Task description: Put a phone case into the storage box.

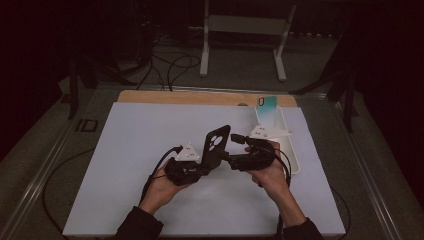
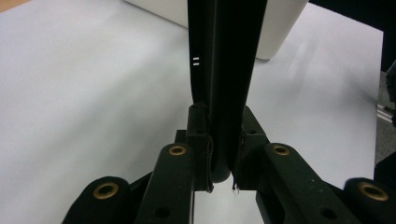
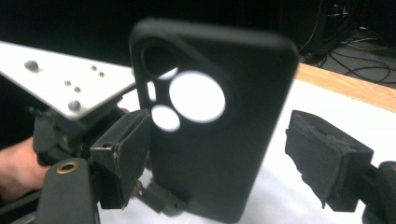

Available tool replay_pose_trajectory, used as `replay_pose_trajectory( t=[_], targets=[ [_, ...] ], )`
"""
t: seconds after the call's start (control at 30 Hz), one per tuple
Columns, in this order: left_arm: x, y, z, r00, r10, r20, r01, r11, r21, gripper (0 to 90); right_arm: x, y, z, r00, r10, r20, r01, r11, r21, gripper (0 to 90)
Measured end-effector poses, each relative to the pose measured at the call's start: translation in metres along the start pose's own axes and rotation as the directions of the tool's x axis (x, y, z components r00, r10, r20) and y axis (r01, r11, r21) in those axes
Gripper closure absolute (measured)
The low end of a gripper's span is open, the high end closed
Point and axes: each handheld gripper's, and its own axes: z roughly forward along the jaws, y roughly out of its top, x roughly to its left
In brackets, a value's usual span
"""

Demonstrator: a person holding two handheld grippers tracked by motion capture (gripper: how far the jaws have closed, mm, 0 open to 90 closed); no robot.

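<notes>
Phone case: a black, soft-looking rectangular phone case (image 1: pixel 217 146) with round camera cut-outs near its top stood upright above the table's middle, its lower end clamped and its top leaning slightly away from the person.
Left gripper: the black hand-held left gripper (image 1: pixel 202 167) was closed on the case's bottom edge; in the left gripper view the case (image 2: pixel 224 84) rose edge-on between both pads, touching each.
Right gripper: the black hand-held right gripper (image 1: pixel 227 157) faced the case from the person's right with its jaws parted; in the right gripper view the case (image 3: pixel 210 121) stood between the two pads, the left pad (image 3: pixel 123 154) just beside or touching one long edge, the right pad (image 3: pixel 327 158) clear of the other.
Hands: the left hand (image 1: pixel 162 187) and right hand (image 1: pixel 272 172) each held a gripper from below.
Surface: a white sheet (image 1: pixel 150 135) covered a light wooden tabletop (image 1: pixel 200 97).
Tray: a white oblong plastic tray (image 1: pixel 296 160) lay at the sheet's right, beyond the right gripper.
Second case: a pale teal phone case (image 1: pixel 266 106) leaned at the tray's far end.
</notes>
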Motion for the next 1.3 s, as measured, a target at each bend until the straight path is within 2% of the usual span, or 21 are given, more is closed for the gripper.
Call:
replay_pose_trajectory(
  t=[0.13, 0.2, 0.43, 0.63, 0.93, 1.3],
  targets=[
    [-0.001, 0.0, 0.002, 1.0, 0.001, 0.001, -0.001, 1.0, 0.001, 80.6, 0.003, 0.003, 0.003, 0.9999, 0.012, 0.012, -0.012, 1.0, 0.0, 20.6],
    [-0.002, 0.0, 0.003, 1.0, 0.004, -0.001, -0.004, 1.0, 0.005, 80.6, 0.006, 0.005, 0.007, 0.9994, 0.012, 0.033, -0.012, 1.0, 0.0, 19.2],
    [-0.003, 0.0, 0.005, 1.0, -0.002, -0.007, 0.002, 0.9999, 0.01, 80.6, 0.009, 0.006, 0.013, 0.9988, 0.033, 0.035, -0.033, 0.999, -0.011, 13.9],
    [-0.005, 0.001, 0.009, 1.0, -0.004, 0.005, 0.004, 1.0, 0.005, 80.7, 0.01, 0.006, 0.018, 0.9978, 0.049, 0.045, -0.048, 0.999, -0.019, 11.3],
    [-0.008, 0.002, 0.013, 0.9998, -0.004, 0.02, 0.004, 1.0, 0.007, 80.7, 0.012, 0.005, 0.023, 0.9969, 0.043, 0.066, -0.041, 0.999, -0.022, 11.0],
    [-0.008, 0.001, 0.013, 0.9998, -0.012, 0.018, 0.012, 0.9999, -0.002, 78.2, 0.015, 0.005, 0.022, 0.9969, 0.016, 0.077, -0.015, 1.0, -0.016, 13.5]
  ],
)
